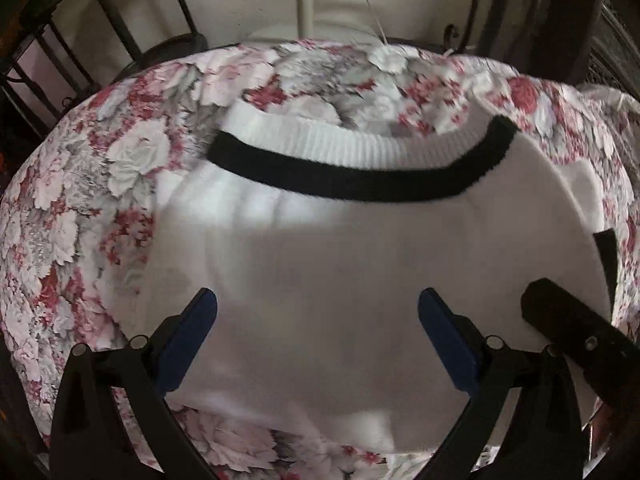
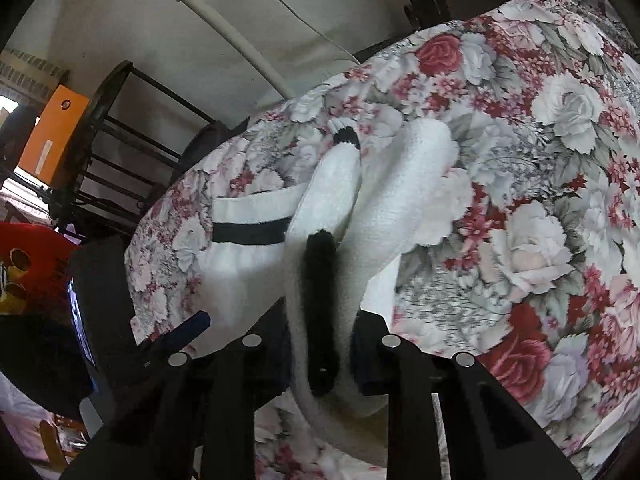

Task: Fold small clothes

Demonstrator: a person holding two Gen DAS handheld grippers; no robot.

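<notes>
Floral tablecloth (image 1: 80, 208) beneath; right hand-held gripper (image 2: 320, 344) clamps the white sweater's (image 1: 360, 260) black-trimmed edge (pads hidden), left hand-held gripper (image 1: 318, 304) released.

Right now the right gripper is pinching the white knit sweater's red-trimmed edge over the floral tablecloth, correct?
Not quite: the trim is black, not red. The right wrist view shows the right gripper pinching the white knit sweater by its black-trimmed edge over the floral tablecloth.

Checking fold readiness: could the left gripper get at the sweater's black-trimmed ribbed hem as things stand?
Probably yes: the left gripper hangs open over the sweater, and nothing covers the hem ahead.
</notes>
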